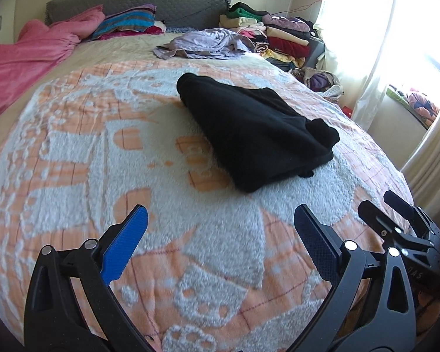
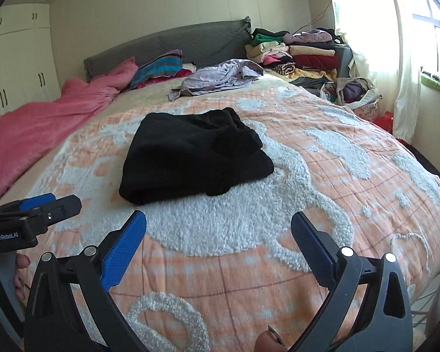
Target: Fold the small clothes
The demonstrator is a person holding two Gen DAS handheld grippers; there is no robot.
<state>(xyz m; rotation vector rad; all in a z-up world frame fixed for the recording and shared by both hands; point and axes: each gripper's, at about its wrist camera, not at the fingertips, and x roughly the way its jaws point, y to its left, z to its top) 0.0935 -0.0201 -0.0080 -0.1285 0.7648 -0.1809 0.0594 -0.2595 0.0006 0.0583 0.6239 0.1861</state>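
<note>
Folded black garment (image 1: 255, 135) mid-bed on orange-and-white blanket (image 1: 102, 152), layers hard to make out. Beyond, crumpled lilac clothing (image 1: 208, 44), stacked clothes (image 1: 278, 32). Left gripper (image 1: 220, 243) and right gripper (image 2: 218, 243) agape, empty, apart from it.

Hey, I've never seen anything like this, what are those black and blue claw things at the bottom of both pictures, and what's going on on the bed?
Those are two-finger tools that a person carries, one per hand, each with a wide-angle camera looking out along its fingers. One picture comes from the left hand-held gripper, the other from the right hand-held gripper. Both are open and hold nothing. Ahead of them, on the orange and white bedspread, lies a folded black garment. Farther back sit a crumpled lilac garment, a pink blanket and a stack of folded clothes near the window.
</note>
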